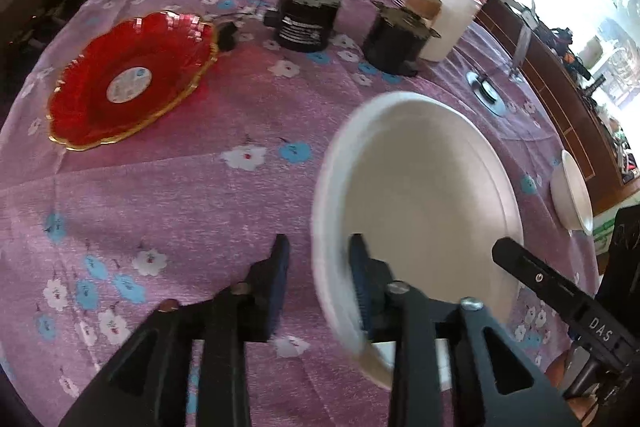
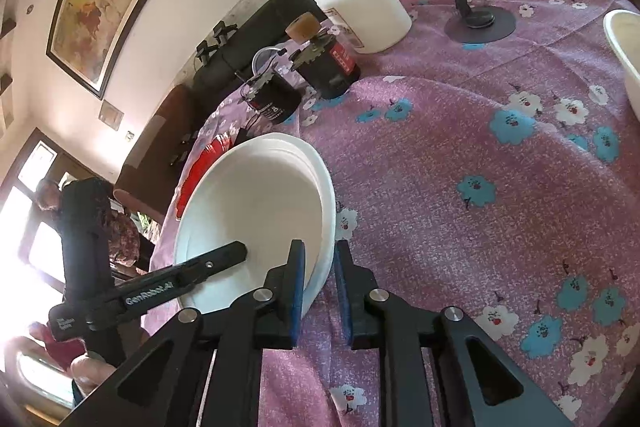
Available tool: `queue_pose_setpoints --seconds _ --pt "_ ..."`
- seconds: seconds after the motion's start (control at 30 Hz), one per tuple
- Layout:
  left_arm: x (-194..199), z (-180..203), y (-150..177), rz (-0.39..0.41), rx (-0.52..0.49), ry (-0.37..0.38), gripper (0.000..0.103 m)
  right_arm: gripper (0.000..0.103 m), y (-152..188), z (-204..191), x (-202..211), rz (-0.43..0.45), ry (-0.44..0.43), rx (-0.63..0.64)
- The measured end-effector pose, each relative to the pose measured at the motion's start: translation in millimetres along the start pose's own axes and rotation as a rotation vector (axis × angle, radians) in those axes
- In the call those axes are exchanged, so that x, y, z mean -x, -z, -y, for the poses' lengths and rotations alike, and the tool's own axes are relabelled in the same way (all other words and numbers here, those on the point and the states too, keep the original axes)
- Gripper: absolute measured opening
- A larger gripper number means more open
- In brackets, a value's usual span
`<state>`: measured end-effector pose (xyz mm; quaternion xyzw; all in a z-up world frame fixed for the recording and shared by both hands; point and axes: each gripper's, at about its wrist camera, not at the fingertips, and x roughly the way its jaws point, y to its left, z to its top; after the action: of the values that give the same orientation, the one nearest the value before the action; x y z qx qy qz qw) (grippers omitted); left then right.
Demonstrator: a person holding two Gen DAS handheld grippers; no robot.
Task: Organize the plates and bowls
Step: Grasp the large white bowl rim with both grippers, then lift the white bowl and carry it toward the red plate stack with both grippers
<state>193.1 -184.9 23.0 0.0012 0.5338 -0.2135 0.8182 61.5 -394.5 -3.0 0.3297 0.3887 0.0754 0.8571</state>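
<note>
A purple flowered cloth covers the desk (image 1: 168, 195). Both grippers straddle the white plate's (image 1: 420, 195) rim with fingers (image 2: 297, 287) slack, not pinching. Next: clamp, then carry it toward the red plate (image 1: 132, 83).

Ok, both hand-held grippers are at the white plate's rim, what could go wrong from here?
The left hand-held gripper straddles the white plate rim with one pad clear of it, so the plate may hang on the right hand-held gripper alone and could slip or tip. Swinging it right could knock the small white bowl near the table edge.
</note>
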Motion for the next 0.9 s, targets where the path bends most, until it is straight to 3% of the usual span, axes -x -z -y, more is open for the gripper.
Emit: queue_pose_setpoints --seconds 0.27,0.47,0.5,0.57,0.67,0.9 --pt "7.6 -4.9 -1.4 0.022 0.030 0.020 0.045 0.011 4.1 4.1 -6.7 -0.042 0.013 -0.015" --pt "17.6 0.8 0.1 0.047 -0.006 0.006 0.045 0.010 5.2 2.3 5.2 -0.059 0.009 -0.022" --pt "18.1 1.8 1.4 0.048 -0.012 0.005 0.044 0.010 5.5 2.1 7.2 -0.057 0.008 -0.019" --pt "18.5 4.9 4.0 0.056 -0.035 -0.034 0.025 0.010 6.3 -0.2 11.8 -0.058 0.005 -0.014" --pt "18.2 8.4 6.9 0.051 -0.070 -0.047 0.013 0.010 5.8 -2.1 18.0 -0.046 0.001 -0.002" --pt "17.0 13.4 10.8 0.054 -0.091 -0.071 0.009 0.012 6.6 -3.0 16.2 -0.041 -0.025 0.009"
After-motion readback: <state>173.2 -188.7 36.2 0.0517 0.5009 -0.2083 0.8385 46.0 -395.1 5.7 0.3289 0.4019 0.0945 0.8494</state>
